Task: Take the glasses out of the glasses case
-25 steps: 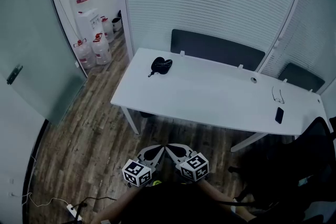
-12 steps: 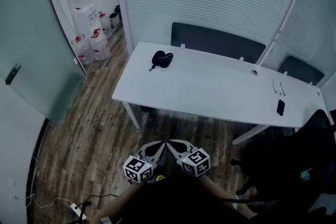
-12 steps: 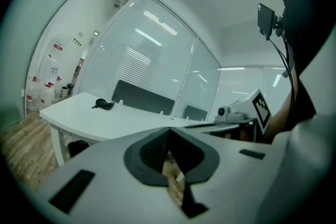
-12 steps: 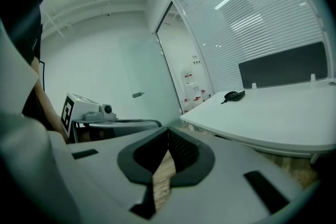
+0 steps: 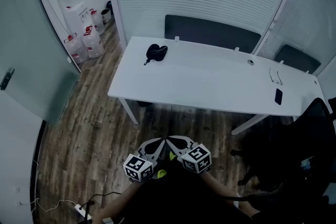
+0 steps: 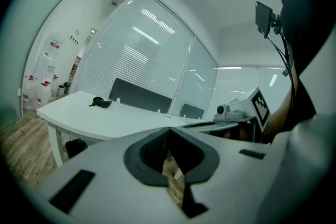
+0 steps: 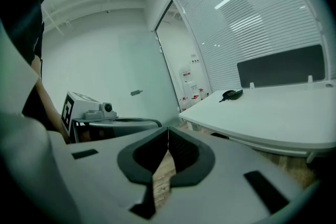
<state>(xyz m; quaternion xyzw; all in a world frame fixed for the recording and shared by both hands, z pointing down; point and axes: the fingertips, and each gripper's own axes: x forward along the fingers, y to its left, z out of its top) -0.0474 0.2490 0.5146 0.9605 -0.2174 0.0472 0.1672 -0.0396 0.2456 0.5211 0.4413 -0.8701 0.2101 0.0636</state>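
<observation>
You hold both tongs low in front of your body, above the wooden floor [image 5: 89,134] and well short of the white worktop [image 5: 210,86]. The left tongs [image 5: 155,145] and the right tongs [image 5: 177,143] angle toward each other so their tips almost meet, each with its marker cube on the end nearest you.

In the left gripper view, the left tongs [image 6: 169,130] are fully closed. The 2 dark pads [image 6: 152,152] touch at the tip with nothing gripped, and only floor shows through the slit beneath. In the right gripper view, the right tongs [image 7: 168,129] are closed the same way, tips together and empty.

The glasses case [image 5: 156,52], black and rounded, lies on the far left corner of the worktop, at about 12 o'clock from your tongs and well apart from them. From here you cannot tell if it is open or shut. It also shows small in the left gripper view [image 6: 101,103] and the right gripper view [image 7: 231,94].

A pair of thin-framed glasses [image 5: 275,76] lies near the worktop's right end, at 2 o'clock. A dark phone [image 5: 277,96] lies near them, on their 6 o'clock side. Water bottles [image 5: 81,42] stand on the floor at 11 o'clock. A black chair [image 5: 294,155] stands at 3 o'clock.
</observation>
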